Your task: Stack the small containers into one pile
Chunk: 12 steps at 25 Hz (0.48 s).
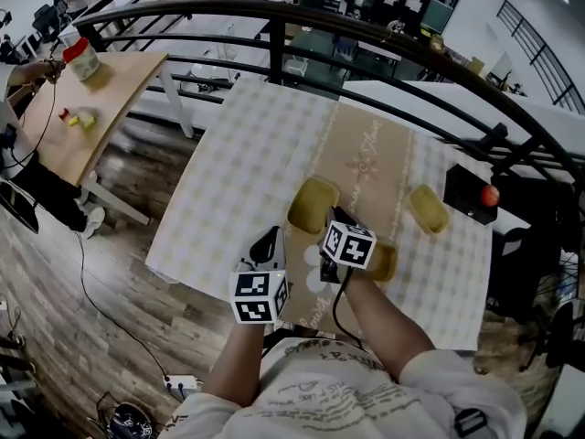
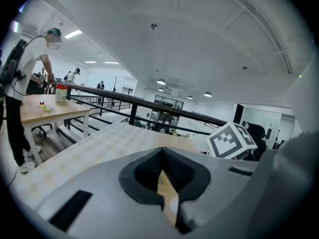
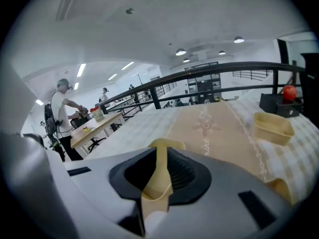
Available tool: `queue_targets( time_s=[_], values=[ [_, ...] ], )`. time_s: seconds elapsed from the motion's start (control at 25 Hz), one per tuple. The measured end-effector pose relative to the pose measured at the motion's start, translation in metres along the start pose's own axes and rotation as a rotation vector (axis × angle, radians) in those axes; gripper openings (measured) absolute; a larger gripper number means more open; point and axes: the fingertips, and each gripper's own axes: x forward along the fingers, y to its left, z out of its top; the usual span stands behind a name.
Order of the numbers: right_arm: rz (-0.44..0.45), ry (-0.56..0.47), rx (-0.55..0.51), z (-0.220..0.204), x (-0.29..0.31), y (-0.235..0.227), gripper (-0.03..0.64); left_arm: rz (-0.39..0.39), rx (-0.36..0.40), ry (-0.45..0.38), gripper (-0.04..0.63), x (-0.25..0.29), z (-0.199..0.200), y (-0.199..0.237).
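Three small yellow containers lie on the beige runner (image 1: pixel 366 167) of the checkered table. One container (image 1: pixel 309 204) sits mid-table, and its wall (image 3: pixel 158 176) stands between the slightly parted jaws of my right gripper (image 1: pixel 332 218) (image 3: pixel 152 198). A second container (image 1: pixel 428 208) (image 3: pixel 273 126) lies apart at the right. The third container (image 1: pixel 384 263) (image 3: pixel 279 188) sits under my right forearm, partly hidden. My left gripper (image 1: pixel 266 245) (image 2: pixel 163 197) hovers over the table's near edge, shut and empty.
A black box (image 1: pixel 468 195) with a red ball (image 1: pixel 491 195) stands at the table's right edge. A curved black railing (image 1: pixel 274 12) runs behind the table. A wooden table (image 1: pixel 87 99) with a jar (image 1: pixel 82 59) stands at the left, a person (image 2: pixel 22 83) beside it.
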Motion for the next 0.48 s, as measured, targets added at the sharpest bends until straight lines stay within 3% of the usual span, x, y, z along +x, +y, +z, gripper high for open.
queue_targets(
  time_s=[0.08, 0.12, 0.28, 0.48],
  values=[
    [-0.039, 0.025, 0.047, -0.005, 0.011, -0.004, 0.128, -0.002, -0.01, 0.012, 0.006, 0.002, -0.004, 0.007],
    [-0.068, 0.037, 0.061, -0.008, 0.016, -0.007, 0.139, -0.002, -0.014, 0.018, 0.006, 0.003, -0.005, 0.01],
    [-0.183, 0.085, 0.113, -0.017, 0.033, -0.025, 0.146, -0.001, -0.019, 0.03, 0.006, 0.007, -0.008, 0.025],
    [-0.231, 0.213, 0.2, -0.042, 0.052, -0.034, 0.146, 0.009, -0.03, 0.041, 0.006, 0.008, -0.008, 0.039]
  ],
)
